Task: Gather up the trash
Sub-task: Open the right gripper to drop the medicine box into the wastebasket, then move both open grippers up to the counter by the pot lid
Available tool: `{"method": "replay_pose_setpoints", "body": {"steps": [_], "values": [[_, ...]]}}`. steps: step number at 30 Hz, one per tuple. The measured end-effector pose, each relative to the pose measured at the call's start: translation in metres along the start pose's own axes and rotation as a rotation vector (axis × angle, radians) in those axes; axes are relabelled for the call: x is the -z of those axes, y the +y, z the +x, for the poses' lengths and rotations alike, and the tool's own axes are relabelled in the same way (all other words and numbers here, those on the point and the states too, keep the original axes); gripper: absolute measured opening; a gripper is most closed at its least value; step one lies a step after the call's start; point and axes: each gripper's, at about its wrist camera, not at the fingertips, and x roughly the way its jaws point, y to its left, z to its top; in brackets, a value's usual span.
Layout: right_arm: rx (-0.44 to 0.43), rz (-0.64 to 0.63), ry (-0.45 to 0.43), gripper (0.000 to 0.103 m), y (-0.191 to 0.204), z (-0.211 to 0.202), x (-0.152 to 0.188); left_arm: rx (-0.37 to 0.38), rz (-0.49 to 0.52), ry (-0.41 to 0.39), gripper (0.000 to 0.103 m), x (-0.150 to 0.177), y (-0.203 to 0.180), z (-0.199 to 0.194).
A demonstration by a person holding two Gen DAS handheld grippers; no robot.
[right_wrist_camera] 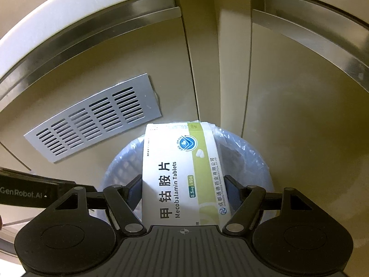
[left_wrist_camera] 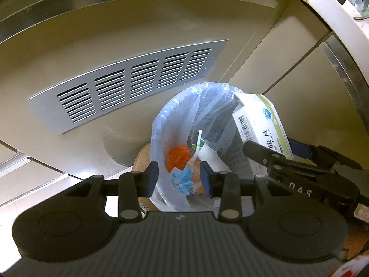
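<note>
Hovering over the bin (right_wrist_camera: 258,161), the right gripper (right_wrist_camera: 184,191) has a white-and-green tablet box (right_wrist_camera: 180,173) between its jaws, which stand wide, a pad at each long side of the box; whether they still press it firmly I cannot tell, so call it a light hold at best; the box tilts nose-down over the far right part of the bin's rim, its far end already past the blue bag liner (left_wrist_camera: 175,113). Meanwhile the left gripper (left_wrist_camera: 180,177) sits at the near edge of the bin, jaws part open; a fold of the liner hangs between the pads, yet whether they pinch it I cannot tell from this angle. Inside the bag lie an orange net scrap (left_wrist_camera: 178,157), a blue crumpled piece (left_wrist_camera: 182,177) and a white plastic utensil (left_wrist_camera: 198,138); behind the bin stands a cabinet front with a slotted metal vent (left_wrist_camera: 129,85).

Here is the danger as I read it: the box is long and the liner's mouth sags inward, so a release now could leave it perched on the rim or tipping out towards the cabinet; a loose liner could also fold under its weight and drag down into the bin; and the two grippers are close, so a clash is possible.
</note>
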Motion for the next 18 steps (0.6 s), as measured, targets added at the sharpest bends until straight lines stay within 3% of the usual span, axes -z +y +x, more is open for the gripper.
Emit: {"method": "replay_pose_setpoints", "body": {"steps": [10,18], "values": [[0.036,0.003,0.015,0.079,0.004,-0.008,0.012,0.0,-0.006,-0.002,0.035,0.003,0.007,-0.005],[0.078,0.002,-0.017,0.079,0.016,-0.044,0.003,0.023,0.029,-0.04,0.035,0.0,0.003,-0.032]]}}
